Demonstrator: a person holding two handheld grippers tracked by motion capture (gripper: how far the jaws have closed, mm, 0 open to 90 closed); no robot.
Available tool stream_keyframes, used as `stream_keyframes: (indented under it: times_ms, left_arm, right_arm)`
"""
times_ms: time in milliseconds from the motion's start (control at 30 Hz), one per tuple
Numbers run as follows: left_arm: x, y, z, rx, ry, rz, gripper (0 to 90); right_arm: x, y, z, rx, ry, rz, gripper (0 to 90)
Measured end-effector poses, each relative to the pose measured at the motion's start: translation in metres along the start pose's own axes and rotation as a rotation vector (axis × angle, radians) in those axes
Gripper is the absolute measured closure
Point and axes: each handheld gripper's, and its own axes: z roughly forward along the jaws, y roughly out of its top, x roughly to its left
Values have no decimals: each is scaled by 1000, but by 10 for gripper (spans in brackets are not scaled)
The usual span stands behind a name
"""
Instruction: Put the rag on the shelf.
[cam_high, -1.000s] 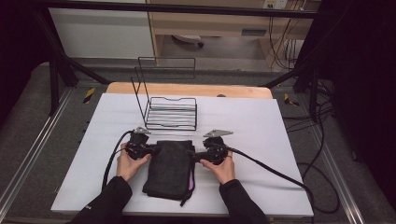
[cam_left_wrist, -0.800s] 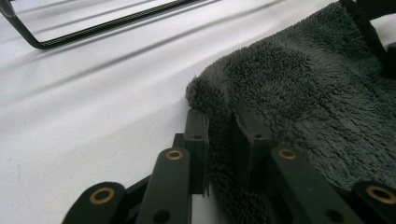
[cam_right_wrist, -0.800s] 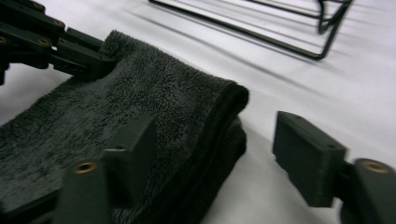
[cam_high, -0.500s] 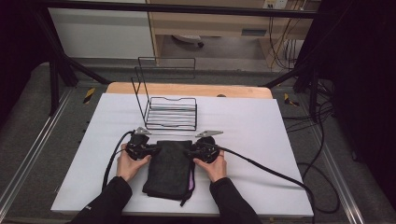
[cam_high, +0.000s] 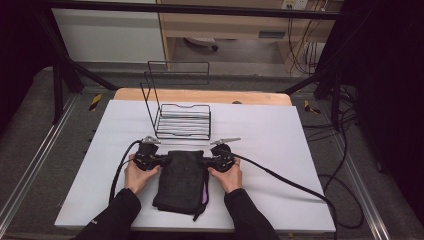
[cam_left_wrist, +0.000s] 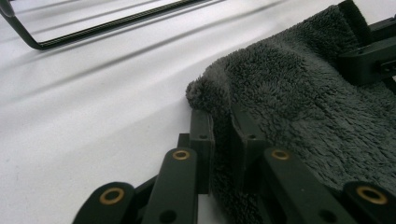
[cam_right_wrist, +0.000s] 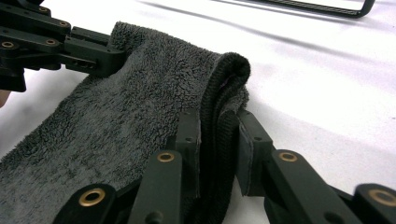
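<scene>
Both grippers clamp the dark towel's (cam_high: 181, 180) far corners.

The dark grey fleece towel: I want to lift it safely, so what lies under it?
Around the dark grey fleece towel lies the white table. A purple edge peeks out along its right side. Both grippers pinch its far corners. Anything beneath its middle is covered.

Black long sleeves (cam_high: 116, 216) on both forearms; matte black jaw links with brass-ringed pivots on left gripper (cam_left_wrist: 215, 135) and right gripper (cam_right_wrist: 218, 140); grey three-cornered plates on top; thick black cable (cam_high: 280, 180) trailing toward 4 o'clock
</scene>
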Motion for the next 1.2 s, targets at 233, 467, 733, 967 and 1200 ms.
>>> stream_keyframes:
  times_ms: [233,467,733,967,1200]
  left_arm:
    - [1,1,-11,-40,-21,-4,822]
    - [-5,2,-26,-88,-29,29,823]
    - [-15,1,-39,-128,-26,61,824]
    - [-20,1,-49,-159,-25,75,825]
    - [-27,4,-62,-202,-27,90,825]
  right_arm:
    - [1,1,-3,-16,4,-9,760]
    - [7,0,-10,-56,-2,-34,762]
    - [15,-1,-20,-106,0,-64,764]
    - [21,-1,-28,-143,9,-88,766]
    - [26,1,-39,-184,21,-100,770]
